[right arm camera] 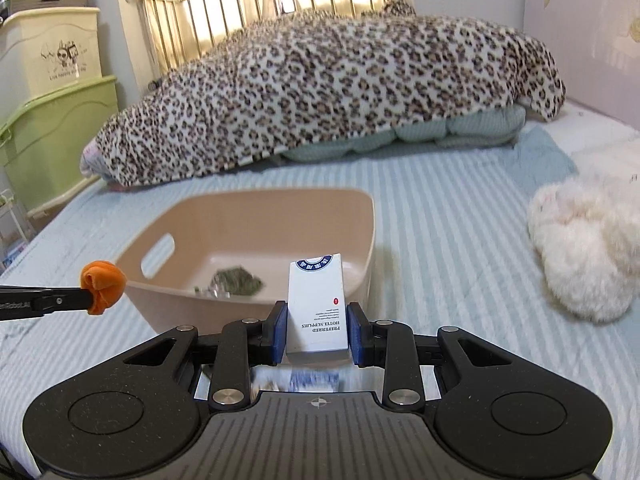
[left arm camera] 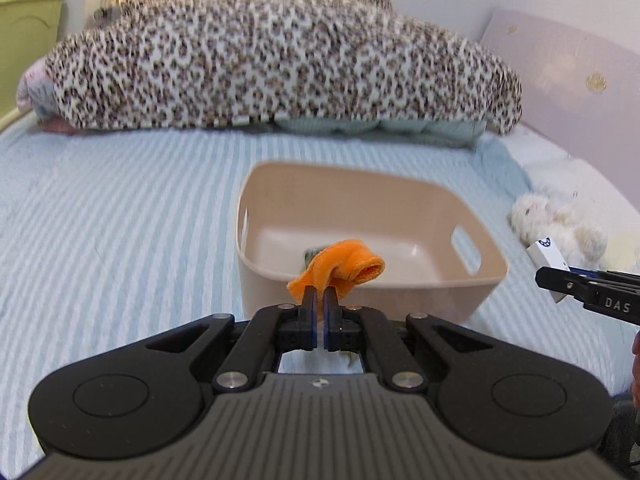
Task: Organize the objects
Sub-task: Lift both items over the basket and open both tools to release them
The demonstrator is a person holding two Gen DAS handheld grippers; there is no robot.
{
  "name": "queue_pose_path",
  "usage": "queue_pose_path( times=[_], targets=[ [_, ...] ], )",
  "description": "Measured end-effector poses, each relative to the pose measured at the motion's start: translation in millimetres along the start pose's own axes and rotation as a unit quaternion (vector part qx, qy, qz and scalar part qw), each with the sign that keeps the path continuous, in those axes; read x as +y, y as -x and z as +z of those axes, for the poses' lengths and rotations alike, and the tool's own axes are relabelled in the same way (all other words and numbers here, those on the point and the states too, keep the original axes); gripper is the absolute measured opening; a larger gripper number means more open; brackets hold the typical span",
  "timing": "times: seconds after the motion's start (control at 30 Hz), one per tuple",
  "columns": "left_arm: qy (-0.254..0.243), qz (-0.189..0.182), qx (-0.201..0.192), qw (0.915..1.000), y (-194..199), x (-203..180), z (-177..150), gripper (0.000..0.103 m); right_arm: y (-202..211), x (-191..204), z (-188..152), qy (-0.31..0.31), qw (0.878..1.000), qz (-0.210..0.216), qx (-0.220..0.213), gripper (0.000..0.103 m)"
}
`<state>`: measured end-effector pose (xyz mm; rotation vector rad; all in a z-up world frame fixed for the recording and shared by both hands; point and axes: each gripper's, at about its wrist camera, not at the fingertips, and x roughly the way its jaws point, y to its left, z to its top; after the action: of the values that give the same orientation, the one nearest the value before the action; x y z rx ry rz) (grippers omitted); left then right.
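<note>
— What did the left claw (left arm camera: 319, 300) carry over the striped bed (left arm camera: 120, 220)?
— It was clamped on a rolled orange cloth (left arm camera: 340, 266), held at the near rim of the beige plastic tub (left arm camera: 472, 280). A small greenish item (right arm camera: 236, 280) lay on the tub's floor.

— And on the right?
— The right claw (right arm camera: 318, 320) gripped a white carton (right arm camera: 318, 304) printed "Hotel Supplies," upright just before the tub's near wall. A white plush toy (right arm camera: 580, 248) lay farther right; a leopard-print blanket (right arm camera: 340, 88) was heaped behind.
</note>
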<state>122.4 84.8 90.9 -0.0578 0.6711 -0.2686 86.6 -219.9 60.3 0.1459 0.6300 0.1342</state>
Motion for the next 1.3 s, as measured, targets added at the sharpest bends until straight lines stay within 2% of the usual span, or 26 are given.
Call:
queue_pose_path(
  times=[0.2, 0.4, 0.63, 0.93, 1.03, 1.13, 1.2, 1.23, 1.27, 1.3],
  targets=[
    [0.019, 0.002, -0.037, 0.9991, 0.4, -9.5, 22.2, 0.003, -8.4, 2.7, 28.4, 0.008, 1.000, -0.005, -0.026, 0.029],
    [0.018, 0.015, -0.033, 0.9992, -31.1, -30.1, 31.7, 0.003, -27.7, 5.5, 50.0, 0.014, 0.999, -0.013, -0.034, 0.029],
    [0.004, 0.039, 0.002, 0.9992, -82.1, -49.0, 31.2, 0.003, -60.3, 14.1, 57.8, 0.027, 0.999, -0.015, -0.017, 0.029],
    [-0.006, 0.072, 0.068, 0.9951, -139.2, -51.5, 18.4, 0.003, -108.5, 25.4, 43.6, 0.056, 0.998, -0.021, 0.037, 0.029],
    [-0.011, 0.079, 0.088, 0.9929, -151.6, -51.0, 11.3, 0.003, -119.8, 25.6, 36.3, 0.060, 0.996, -0.025, 0.056, 0.029],
    [-0.018, 0.077, 0.090, 0.9928, -152.8, -53.8, 9.0, 0.004, -125.7, 23.3, 31.0, 0.057, 0.996, -0.024, 0.069, 0.029],
    [-0.014, 0.071, 0.086, 0.9937, -147.3, -54.9, 9.6, 0.008, -126.1, 21.1, 30.2, 0.055, 0.995, -0.023, 0.073, 0.029],
    [-0.011, 0.069, 0.081, 0.9943, -143.2, -56.4, 10.8, 0.011, -124.5, 19.8, 30.2, 0.053, 0.996, -0.022, 0.073, 0.035],
    [-0.011, 0.067, 0.075, 0.9948, -137.6, -57.7, 12.2, 0.020, -121.8, 18.5, 30.7, 0.051, 0.996, -0.021, 0.071, 0.040],
    [-0.012, 0.066, 0.069, 0.9954, -131.3, -59.7, 13.0, 0.041, -117.7, 17.5, 31.5, 0.049, 0.996, -0.019, 0.067, 0.043]
  ],
)
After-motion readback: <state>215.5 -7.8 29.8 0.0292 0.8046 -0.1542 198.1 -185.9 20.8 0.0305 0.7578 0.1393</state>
